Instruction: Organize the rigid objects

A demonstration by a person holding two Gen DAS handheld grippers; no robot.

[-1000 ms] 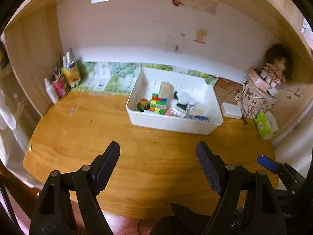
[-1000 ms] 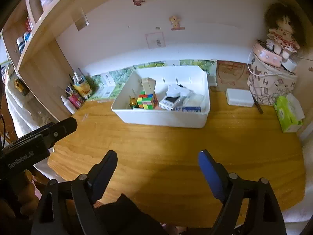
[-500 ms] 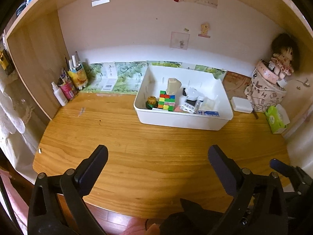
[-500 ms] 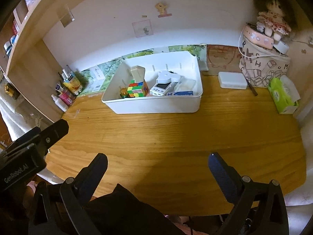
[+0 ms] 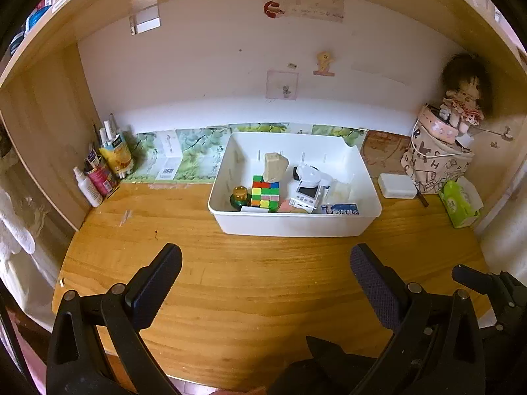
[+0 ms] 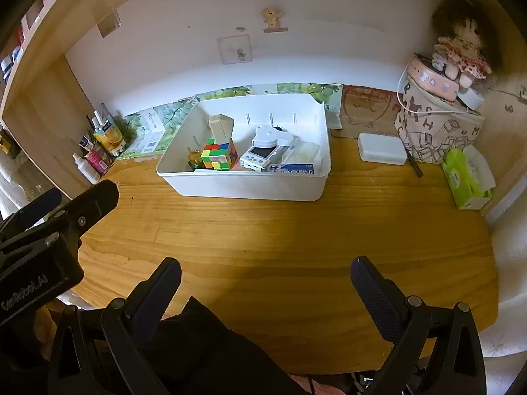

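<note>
A white plastic bin stands at the back middle of the wooden desk. Inside it lie a colourful puzzle cube, a beige block, a small amber jar, a white device and a blue-labelled pack. My left gripper hangs open over the near desk, well short of the bin, nothing between its fingers. My right gripper is likewise open and empty above the desk's front part. The left gripper's body shows at the right wrist view's left edge.
Bottles and tubes crowd the back left corner by a wooden side panel. At the back right are a patterned bag topped by a doll, a small white box and a green tissue pack. A shelf runs overhead.
Both grippers' jaws have spread wider. Both views have tilted, so the bin sits a little differently in frame; its contents have not moved.
</note>
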